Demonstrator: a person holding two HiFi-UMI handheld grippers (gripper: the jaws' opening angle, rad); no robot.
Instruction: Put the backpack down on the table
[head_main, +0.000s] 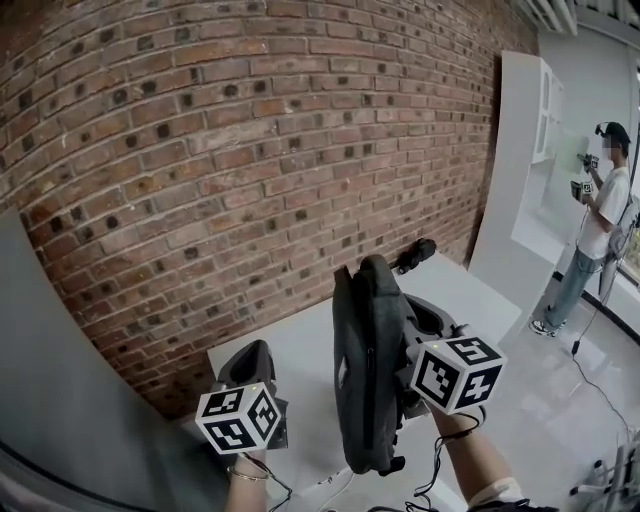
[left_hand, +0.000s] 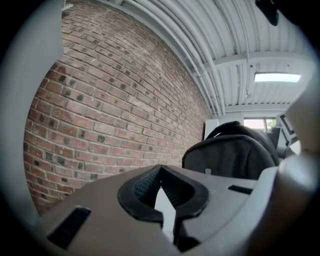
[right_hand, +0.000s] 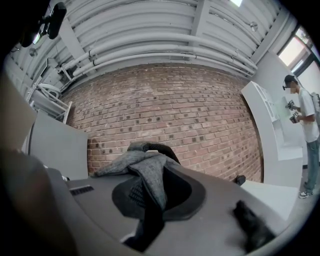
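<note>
My right claw (right_hand: 150, 167) pinched a fold of the grey backpack (head_main: 368, 380) so the bag hung upright over the white desk (head_main: 300, 350), seemingly not yet resting on it, while my left claw (left_hand: 161, 182), pressed together on nothing, hovered with the bag to its right, free to steady it.

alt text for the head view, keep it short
A dark grey backpack hangs upright from the right claw, with a white table and a brick wall behind. The left claw is alongside, holding nothing. A person stands far off at the right.
</note>
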